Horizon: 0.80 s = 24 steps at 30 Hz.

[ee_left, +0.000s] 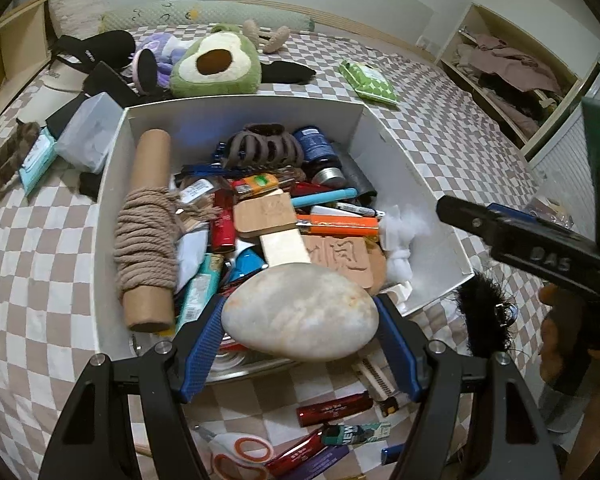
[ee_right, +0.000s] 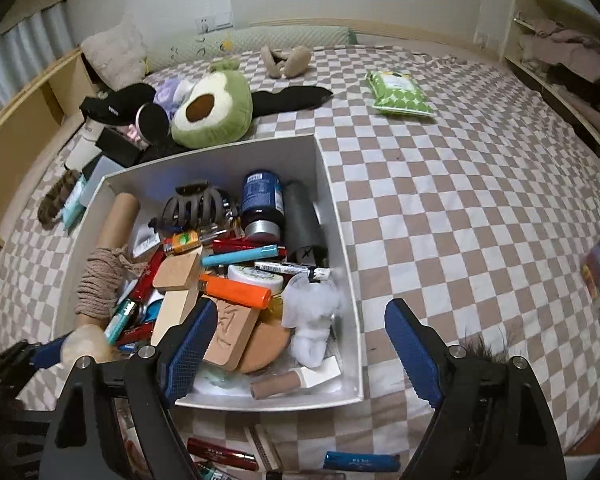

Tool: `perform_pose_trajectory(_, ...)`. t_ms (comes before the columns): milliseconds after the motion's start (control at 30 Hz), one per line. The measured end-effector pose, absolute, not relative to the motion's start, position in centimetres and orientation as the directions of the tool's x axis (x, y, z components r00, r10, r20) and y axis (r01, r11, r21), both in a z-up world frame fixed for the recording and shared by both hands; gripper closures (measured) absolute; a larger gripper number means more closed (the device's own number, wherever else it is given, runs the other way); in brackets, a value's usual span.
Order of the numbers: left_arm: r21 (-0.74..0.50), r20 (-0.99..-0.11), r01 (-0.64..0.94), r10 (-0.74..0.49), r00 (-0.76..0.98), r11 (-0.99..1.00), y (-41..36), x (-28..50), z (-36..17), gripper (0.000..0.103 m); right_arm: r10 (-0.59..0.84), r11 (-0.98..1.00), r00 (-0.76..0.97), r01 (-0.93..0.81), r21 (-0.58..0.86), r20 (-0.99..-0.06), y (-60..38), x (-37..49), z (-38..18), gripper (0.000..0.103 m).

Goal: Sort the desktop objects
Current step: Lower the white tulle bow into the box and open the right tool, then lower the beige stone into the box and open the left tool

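- Left wrist view: the left gripper (ee_left: 300, 320) pinches a smooth pale stone (ee_left: 300, 314) between its blue pads (ee_left: 202, 354). The stone's long axis runs 9 to 3 o'clock, straight across the jaws. It sits over the near rim of the white box (ee_left: 412, 168), which lies toward 12 o'clock and is crowded with pens, a rope spool (ee_left: 146, 232), a hair clip (ee_left: 264, 146) and carved wooden blocks. By my reading, the coming move turns on this: the box is directly ahead of the stone, so a short forward carry would place it inside.
- Left wrist view: the right gripper (ee_left: 452, 210) enters from 3 o'clock, its tip near the box's right wall; from here I cannot tell its jaw spacing.
- Right wrist view: the right gripper (ee_right: 300, 352) is spread wide and holds nothing. The box sits from 12 to 10 o'clock. The stone (ee_right: 86, 346) appears at 8 o'clock, held by the left gripper (ee_right: 40, 354), which is plainly the nearer one.
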<state>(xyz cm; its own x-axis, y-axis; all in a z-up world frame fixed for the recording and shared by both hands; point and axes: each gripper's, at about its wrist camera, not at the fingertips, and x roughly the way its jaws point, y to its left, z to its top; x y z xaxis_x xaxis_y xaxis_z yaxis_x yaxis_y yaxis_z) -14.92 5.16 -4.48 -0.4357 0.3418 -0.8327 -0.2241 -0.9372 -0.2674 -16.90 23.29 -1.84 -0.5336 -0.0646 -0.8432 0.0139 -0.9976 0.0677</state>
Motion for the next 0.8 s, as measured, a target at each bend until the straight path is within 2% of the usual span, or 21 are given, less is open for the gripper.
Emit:
perform_pose_trajectory(267,-0.289,-0.829,-0.274,0.383,-0.409,-0.917,8.9,-15.7,-4.8,0.030,-0.108,-0.990,-0.533,-0.023,0.142,-0.839,26.5,-16.1,-0.7,0.017)
perform_pose_trajectory(600,-0.245,-0.853,-0.338,0.368,-0.371,-0.909,14.7,-17.2,-6.3,0.030,-0.147,-0.960,-0.526,-0.127,0.249,-0.838,32.0,-15.4,-0.3,0.017)
perform_pose_trajectory(800,-0.232,-0.869,-0.340,0.351,-0.348,-0.911,16.7,-18.3,-7.7,0.030,-0.145,-0.954,-0.513,-0.154,0.257,-0.846,33.9,-15.0,-0.7,0.017)
